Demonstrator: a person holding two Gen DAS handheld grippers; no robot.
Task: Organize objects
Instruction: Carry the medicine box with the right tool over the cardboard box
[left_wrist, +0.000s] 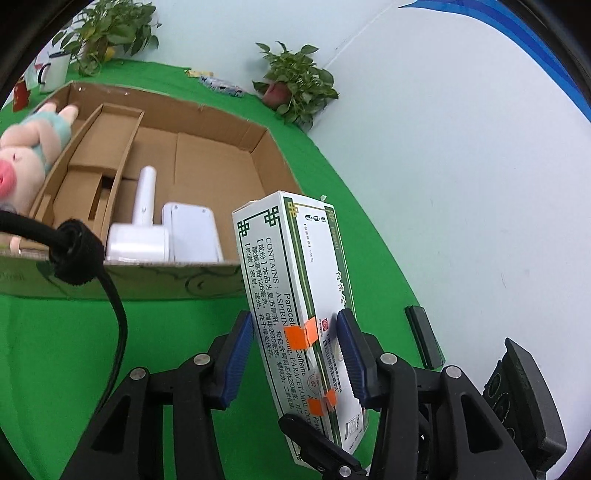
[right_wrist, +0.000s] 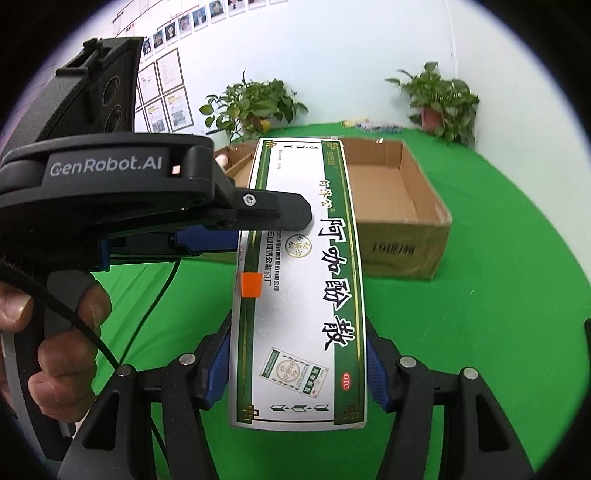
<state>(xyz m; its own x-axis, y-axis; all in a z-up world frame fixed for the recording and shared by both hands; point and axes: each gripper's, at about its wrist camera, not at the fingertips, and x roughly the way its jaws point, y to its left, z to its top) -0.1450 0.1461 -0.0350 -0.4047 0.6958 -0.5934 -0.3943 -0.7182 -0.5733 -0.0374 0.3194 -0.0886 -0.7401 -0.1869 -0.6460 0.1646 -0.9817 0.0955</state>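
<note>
**Both Grippers on One Medicine Box Above the Green Table**

At the far left of the left wrist view a plush pig (left_wrist: 27, 147) lay against the outer wall of the open cardboard box (left_wrist: 207, 155), which stood on the green tablecloth (left_wrist: 166, 350). Inside the box, beside its cardboard divider (left_wrist: 110, 155), rested a white handheld device (left_wrist: 142, 225) and, just beside it, a white rectangular case (left_wrist: 192, 232). Further right, the left gripper (left_wrist: 295, 354) pinched the white-and-green medicine box (left_wrist: 295, 280): its right blue pad pressed the broad face, while the left pad met the narrow printed side only at its upper tip. The medicine box stood tilted, off the cloth, in front of the cardboard box's near wall. A potted plant (left_wrist: 295, 85) sat at the table's back edge.

In the right wrist view a hand (right_wrist: 55, 325) gripped the left gripper's handle at the left. The left gripper (right_wrist: 258, 229) clamped the medicine box (right_wrist: 299, 280) across its thickness. The right gripper (right_wrist: 299, 365) squeezed the near end of the same box by its long edges, both blue pads touching. The cardboard box (right_wrist: 399, 206) stood behind.
</note>
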